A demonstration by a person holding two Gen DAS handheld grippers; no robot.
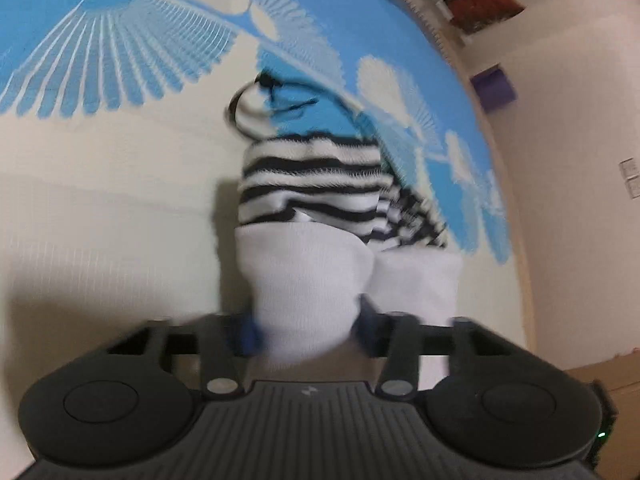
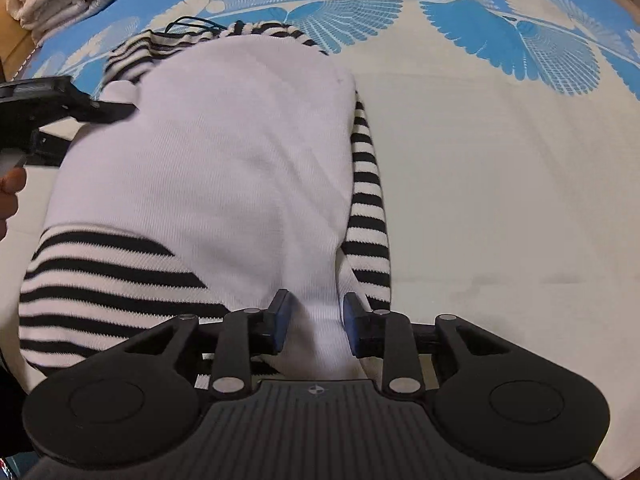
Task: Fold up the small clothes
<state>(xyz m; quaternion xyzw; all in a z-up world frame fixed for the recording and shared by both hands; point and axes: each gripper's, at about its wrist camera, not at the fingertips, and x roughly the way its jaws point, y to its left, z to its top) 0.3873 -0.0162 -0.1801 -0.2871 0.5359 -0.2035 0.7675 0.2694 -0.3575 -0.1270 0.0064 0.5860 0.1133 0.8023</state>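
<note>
Both grip one garment point(image 2: 208, 152); left gripper point(image 1: 306, 330) pinching white fabric; right gripper point(image 2: 316, 320) pinching white fold

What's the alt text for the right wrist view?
The right gripper pinches white fabric at the near edge of a white and black-striped garment lying on a blue-and-cream patterned bedspread. The left gripper meets the garment's far left edge.
</note>
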